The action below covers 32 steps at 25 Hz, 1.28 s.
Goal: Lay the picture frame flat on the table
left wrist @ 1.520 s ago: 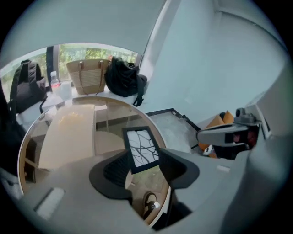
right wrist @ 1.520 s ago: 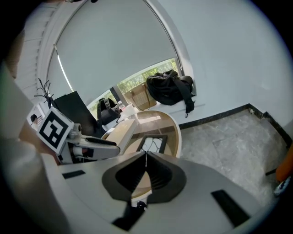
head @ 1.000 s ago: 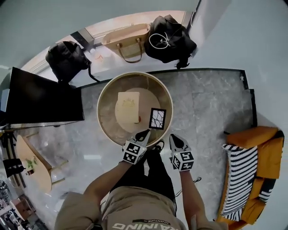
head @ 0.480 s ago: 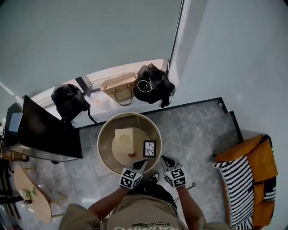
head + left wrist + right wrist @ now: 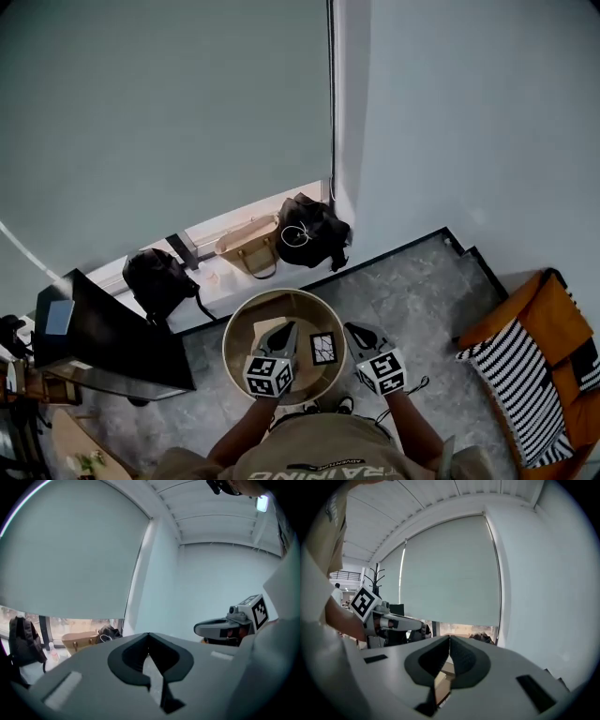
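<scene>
We saw picture frame (image 5: 322, 349) propped on round table (image 5: 240, 330), between grippers. Left gripper (image 5: 287, 328), right gripper (image 5: 352, 329): jaws pressed together, empty. We judged frame light, rigid, possibly glass-fronted; best pinched at top edge.

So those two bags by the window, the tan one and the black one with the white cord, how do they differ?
The tan bag is pale with looped handles; the black bag is dark with a coiled white cord on it. The tan bag stands wide and flat-sided; the black bag slumps in a lumpy heap. Both sit side by side below the window blind.
</scene>
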Motion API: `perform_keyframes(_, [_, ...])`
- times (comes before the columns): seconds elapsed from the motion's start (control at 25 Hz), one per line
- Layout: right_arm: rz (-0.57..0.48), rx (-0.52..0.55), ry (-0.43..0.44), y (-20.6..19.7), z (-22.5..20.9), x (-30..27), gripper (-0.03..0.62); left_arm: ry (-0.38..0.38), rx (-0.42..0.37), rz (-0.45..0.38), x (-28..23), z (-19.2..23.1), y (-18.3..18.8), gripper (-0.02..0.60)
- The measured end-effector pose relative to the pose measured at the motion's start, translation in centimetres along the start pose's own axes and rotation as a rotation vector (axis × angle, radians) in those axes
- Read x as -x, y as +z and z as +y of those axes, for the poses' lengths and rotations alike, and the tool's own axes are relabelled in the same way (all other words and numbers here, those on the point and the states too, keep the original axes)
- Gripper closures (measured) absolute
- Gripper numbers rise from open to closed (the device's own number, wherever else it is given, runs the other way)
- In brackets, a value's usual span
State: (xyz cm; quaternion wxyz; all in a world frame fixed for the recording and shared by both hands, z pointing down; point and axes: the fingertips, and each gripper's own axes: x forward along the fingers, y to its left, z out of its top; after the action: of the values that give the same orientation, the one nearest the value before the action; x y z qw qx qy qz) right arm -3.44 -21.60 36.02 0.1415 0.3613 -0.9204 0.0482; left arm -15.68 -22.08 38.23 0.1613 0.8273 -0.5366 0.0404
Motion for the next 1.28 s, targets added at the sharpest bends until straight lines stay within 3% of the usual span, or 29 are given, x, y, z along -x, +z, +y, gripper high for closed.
perform_keyframes(0.28, [-0.07,0.053,-0.109,6.5,-2.2,-1.0,0.586,-0.012,-0.11,-0.107,-0.5,0.5,7.1,0.575])
perform_keyframes(0.52, [-0.188,0.012,-0.121,10.2,-3.1,0.0,0.586,-0.047,-0.197,-0.117,-2.3,-0.5,8.9,0.575])
perform_keyframes(0.72, [-0.204,-0.025,-0.131,10.7,-3.5,1.1,0.586,-0.054,-0.201,-0.096,-2.7,-1.2,9.1,0.575])
perform_keyframes(0.96, [-0.233,0.047,-0.132,11.3,-3.7,1.7,0.586,-0.057,-0.212,-0.132,-3.0,-2.4,10.4,0.575])
perform_keyframes(1.28, [-0.208,0.04,-0.098,9.9,-3.0,1.9,0.586,-0.037,-0.226,-0.127,-1.7,-3.6,9.4,0.575])
